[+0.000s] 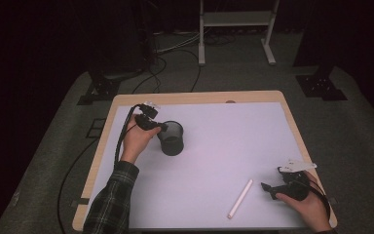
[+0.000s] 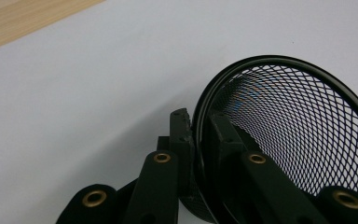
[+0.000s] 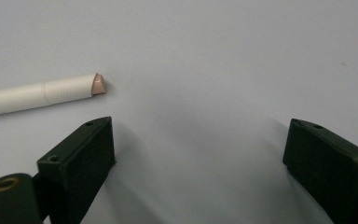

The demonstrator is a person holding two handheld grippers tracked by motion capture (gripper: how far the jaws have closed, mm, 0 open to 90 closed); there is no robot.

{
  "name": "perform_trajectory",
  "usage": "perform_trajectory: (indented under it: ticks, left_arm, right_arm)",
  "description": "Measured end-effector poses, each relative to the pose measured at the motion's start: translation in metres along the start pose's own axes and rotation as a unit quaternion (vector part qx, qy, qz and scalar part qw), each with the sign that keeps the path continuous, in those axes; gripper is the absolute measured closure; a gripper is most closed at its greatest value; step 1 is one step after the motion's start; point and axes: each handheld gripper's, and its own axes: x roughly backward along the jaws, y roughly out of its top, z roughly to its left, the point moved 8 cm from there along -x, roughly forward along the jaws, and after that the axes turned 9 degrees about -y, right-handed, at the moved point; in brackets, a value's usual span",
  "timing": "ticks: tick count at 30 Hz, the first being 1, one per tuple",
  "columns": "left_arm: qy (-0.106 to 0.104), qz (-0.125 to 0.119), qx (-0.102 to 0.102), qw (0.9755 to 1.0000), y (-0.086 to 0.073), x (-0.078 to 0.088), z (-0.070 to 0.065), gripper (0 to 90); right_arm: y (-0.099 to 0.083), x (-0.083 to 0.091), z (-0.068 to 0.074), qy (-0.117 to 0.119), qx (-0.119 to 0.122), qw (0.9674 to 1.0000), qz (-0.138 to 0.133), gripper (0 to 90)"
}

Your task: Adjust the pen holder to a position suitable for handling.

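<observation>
Gripping the mesh cup (image 1: 171, 138) at the table's (image 1: 253, 97) far left, the left gripper (image 2: 196, 122) pinched its rim wall, one jaw inside, one outside. Best was a firm pinch and an upright cup, while the right gripper (image 3: 198, 149), jaws spread and empty, sat near right by the white pen (image 3: 42, 93).

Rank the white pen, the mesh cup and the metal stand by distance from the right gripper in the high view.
From the right gripper, nearest first:
1. White pen, just to its left on the mat.
2. Mesh cup, across the mat, pinched by the left gripper.
3. Metal stand, on the floor beyond the table.
</observation>
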Motion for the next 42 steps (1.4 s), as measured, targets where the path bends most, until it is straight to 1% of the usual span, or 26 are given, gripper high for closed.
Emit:
perform_trajectory:
  ticks: [4,9,14,17,19,22,27,29,32,34,39,42]
  left_arm:
    - [-0.005,0.005,-0.007,1.0,-0.001,0.001,-0.004,81.6]
    - [-0.007,0.001,-0.016,0.9998,0.001,0.005,-0.009,81.6]
    - [-0.011,0.0,-0.02,0.9997,0.001,0.01,-0.014,81.6]
    - [-0.019,-0.004,-0.02,0.9996,0.001,0.013,-0.02,81.6]
    - [-0.018,-0.002,-0.025,0.9995,0.001,0.015,-0.024,81.6]
    - [-0.022,-0.005,-0.028,0.9993,0.002,0.018,-0.03,81.6]
    - [-0.026,-0.003,-0.039,0.9989,0.001,0.023,-0.038,81.6]
    - [-0.031,-0.005,-0.041,0.9986,0.001,0.024,-0.041,81.6]
    - [-0.038,-0.003,-0.043,0.9984,0.0,0.024,-0.046,81.6]
    - [-0.038,-0.001,-0.048,0.9981,-0.001,0.024,-0.05,81.6]
    - [-0.049,0.0,-0.063,0.9968,0.001,0.025,-0.064,81.6]
    - [-0.059,0.002,-0.071,0.9957,0.001,0.024,-0.073,81.6]
  right_arm:
    - [0.0,0.0,0.0,0.0,0.0,1.0,0.0,7.9]
    - [0.0,0.0,0.0,0.0,0.0,1.0,0.0,7.9]
    - [0.0,0.0,0.0,0.0,0.0,1.0,0.0,7.9]
    - [0.0,0.0,0.0,0.0,0.0,1.0,0.0,7.9]
    - [0.0,0.0,0.0,0.0,0.0,1.0,0.0,8.0]
    - [0.0,0.0,0.0,0.0,0.0,1.0,0.0,8.0]
    - [0.0,0.0,0.0,0.0,0.0,1.0,-0.001,7.9]
    - [0.0,0.0,0.0,-0.001,0.001,1.0,-0.001,7.9]
    - [0.0,0.0,0.0,0.0,0.0,1.0,0.0,8.0]
    - [0.0,0.0,0.0,0.0,-0.001,1.0,0.0,7.9]
    - [0.0,0.0,0.0,0.0,-0.001,1.0,0.0,7.9]
    - [0.0,0.0,0.0,0.0,0.0,1.0,-0.001,7.9]
